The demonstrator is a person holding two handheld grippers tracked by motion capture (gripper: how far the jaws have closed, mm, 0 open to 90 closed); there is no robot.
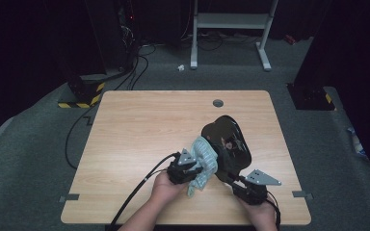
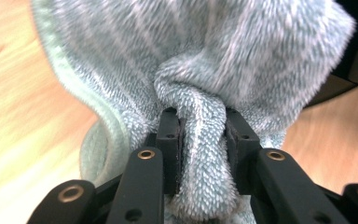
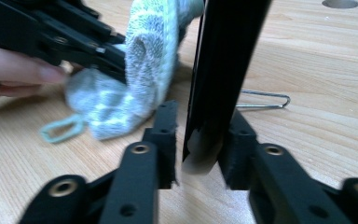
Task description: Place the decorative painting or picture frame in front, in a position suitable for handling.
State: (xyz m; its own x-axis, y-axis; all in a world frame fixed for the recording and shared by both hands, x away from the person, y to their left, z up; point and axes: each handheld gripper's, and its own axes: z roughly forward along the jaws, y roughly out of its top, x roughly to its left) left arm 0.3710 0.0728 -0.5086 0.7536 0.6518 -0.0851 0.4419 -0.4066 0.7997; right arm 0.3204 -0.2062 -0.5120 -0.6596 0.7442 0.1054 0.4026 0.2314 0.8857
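A fluffy pale-green towel [image 1: 204,156] hangs bunched from my left gripper [image 1: 198,169], which is shut on a fold of it [image 2: 200,140]; the pads pinch the cloth from both sides. A glossy black flat object [image 1: 224,137] stands tilted on edge just right of the towel. Its lower end [image 3: 214,140] sits between the jaws of my right gripper [image 1: 230,176]. A gap shows between one pad and the black edge, so these jaws are open around it. In the right gripper view the towel [image 3: 144,60] touches the black object's side, with the left gripper [image 3: 116,58] behind it.
The wooden table [image 1: 139,125] has a round cable hole [image 1: 218,103] near its far edge. A thin wire loop [image 3: 265,100] lies on the wood behind the black object. A white frame and dark stands rise on the floor beyond the table.
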